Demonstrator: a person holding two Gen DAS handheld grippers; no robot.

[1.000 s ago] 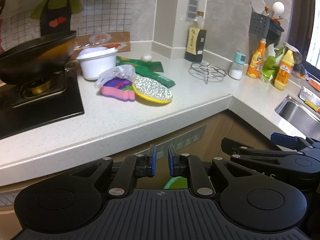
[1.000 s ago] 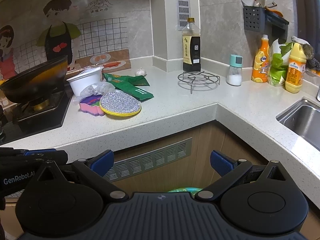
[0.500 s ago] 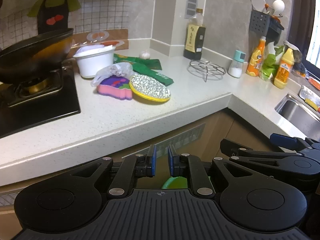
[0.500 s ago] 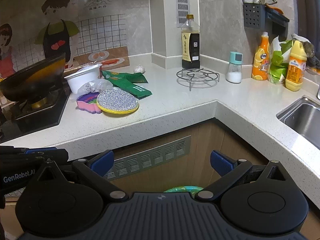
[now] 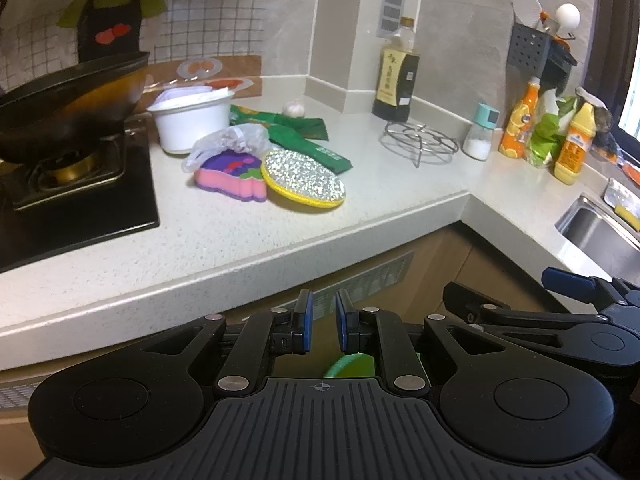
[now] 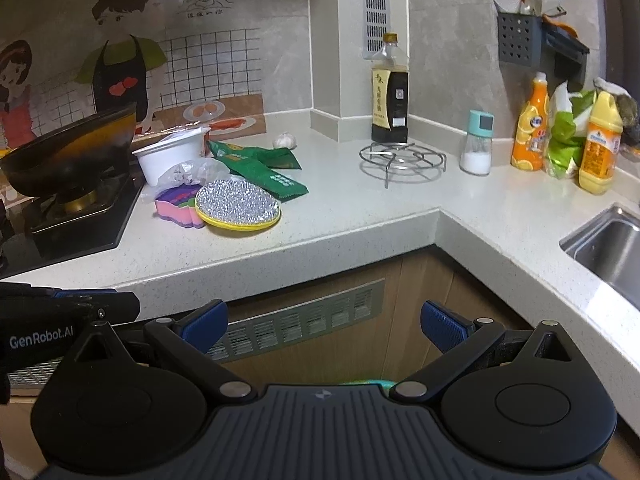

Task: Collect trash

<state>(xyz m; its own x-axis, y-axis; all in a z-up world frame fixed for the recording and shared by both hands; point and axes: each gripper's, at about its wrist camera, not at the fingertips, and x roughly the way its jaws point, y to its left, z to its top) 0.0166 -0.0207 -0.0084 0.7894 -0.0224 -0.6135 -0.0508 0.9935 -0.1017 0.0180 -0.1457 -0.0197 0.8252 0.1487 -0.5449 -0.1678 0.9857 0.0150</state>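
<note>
Trash lies on the pale countertop (image 5: 248,240) beside the stove: green wrappers (image 5: 304,140) (image 6: 260,168), a crumpled clear plastic bag (image 5: 232,140) (image 6: 188,172) and a white plastic bowl (image 5: 190,120) (image 6: 172,158). Both grippers hang in front of the counter edge, below and well short of the trash. My left gripper (image 5: 323,322) has its jaws a narrow gap apart with nothing between them. My right gripper (image 6: 324,322) stands wide open and empty. A green bin rim (image 5: 352,364) (image 6: 368,382) peeks out under the grippers.
A glittery round scrubber (image 5: 304,180) and a pink-purple sponge (image 5: 230,178) lie by the trash. A black wok (image 5: 68,104) sits on the stove at the left. A wire trivet (image 5: 418,142), bottles (image 5: 520,124) and a sink (image 5: 604,236) lie to the right.
</note>
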